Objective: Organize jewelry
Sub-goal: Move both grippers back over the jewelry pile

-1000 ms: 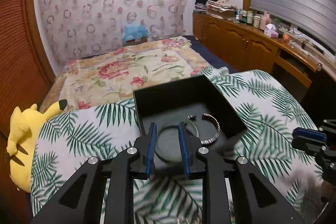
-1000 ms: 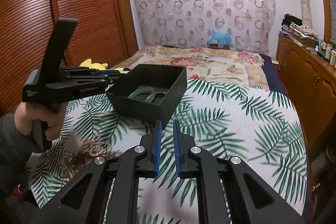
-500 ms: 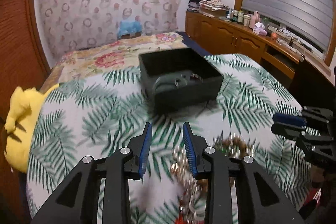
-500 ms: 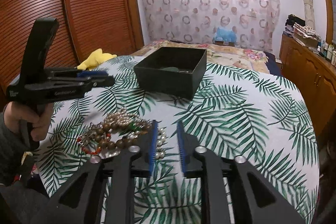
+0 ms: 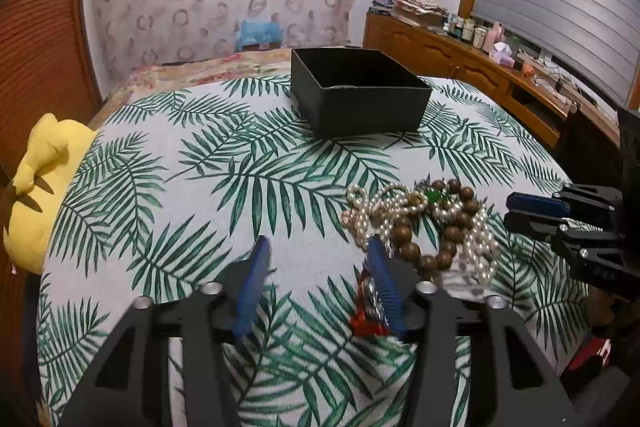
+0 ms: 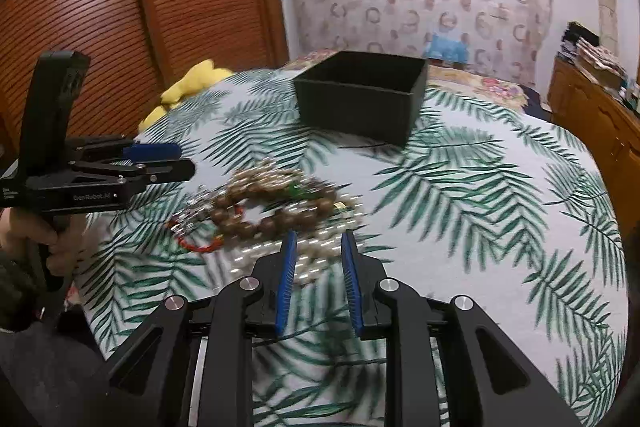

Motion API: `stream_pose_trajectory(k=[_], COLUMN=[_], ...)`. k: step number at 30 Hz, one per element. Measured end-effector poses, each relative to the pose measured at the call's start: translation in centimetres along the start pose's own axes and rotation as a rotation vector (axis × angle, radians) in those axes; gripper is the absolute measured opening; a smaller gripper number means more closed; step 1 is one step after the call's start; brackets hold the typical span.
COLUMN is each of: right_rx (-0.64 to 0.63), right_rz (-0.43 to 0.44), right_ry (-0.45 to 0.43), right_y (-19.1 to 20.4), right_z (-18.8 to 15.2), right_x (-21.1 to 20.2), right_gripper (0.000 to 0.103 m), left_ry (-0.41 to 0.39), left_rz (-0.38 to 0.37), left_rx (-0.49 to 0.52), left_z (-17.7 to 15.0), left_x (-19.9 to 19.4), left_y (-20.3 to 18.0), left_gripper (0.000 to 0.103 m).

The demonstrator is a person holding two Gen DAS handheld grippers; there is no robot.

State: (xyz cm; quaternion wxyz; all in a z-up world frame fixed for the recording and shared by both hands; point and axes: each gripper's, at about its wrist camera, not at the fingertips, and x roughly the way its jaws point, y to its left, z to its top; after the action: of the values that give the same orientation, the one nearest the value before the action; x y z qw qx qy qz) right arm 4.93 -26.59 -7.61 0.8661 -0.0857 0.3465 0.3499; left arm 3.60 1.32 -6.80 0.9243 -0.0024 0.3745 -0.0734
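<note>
The tangled pile of pearl and brown wooden bead jewelry (image 5: 424,223) is being approached; the left hand-held gripper (image 5: 320,283) is opening, empty, while the right hand-held gripper (image 6: 318,275) is held narrow, empty. One strand must be picked out next for the black square box (image 5: 360,91).

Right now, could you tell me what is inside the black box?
Only the black box's bare inner walls show; its floor and any contents are hidden behind its near wall in both views.

Tangled pearl and wooden-bead jewelry heap (image 5: 424,223) on leaf-print cloth, black open box (image 5: 360,93) beyond
</note>
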Motion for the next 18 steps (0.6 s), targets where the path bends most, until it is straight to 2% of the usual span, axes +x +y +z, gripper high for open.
stream_pose_trajectory(k=[3,6,12,18], right_rx=[-0.038,-0.063,-0.073,-0.062], right_rz=[0.025,0.035,0.041,0.0], right_ry=[0.029,0.046,0.071,0.119], right_y=[1.7,3.1,4.6,4.8], right_z=[-0.3,-0.5,-0.1,0.0], right_x=[0.3,0.6,1.3,2.8], right_gripper=[0.025,0.025,0.025,0.025], left_ry=[0.001,-0.003,-0.002,0.002], left_rz=[0.012,0.015,0.019,0.011], left_rx=[0.007,0.002,-0.004,-0.006], left_z=[-0.6,-1.2,-2.1,-2.4], left_x=[-0.4,-0.8,-1.1,-0.9], left_y=[-0.1,0.0,0.2,0.1], left_gripper=[0.067,0.072,0.074,0.075])
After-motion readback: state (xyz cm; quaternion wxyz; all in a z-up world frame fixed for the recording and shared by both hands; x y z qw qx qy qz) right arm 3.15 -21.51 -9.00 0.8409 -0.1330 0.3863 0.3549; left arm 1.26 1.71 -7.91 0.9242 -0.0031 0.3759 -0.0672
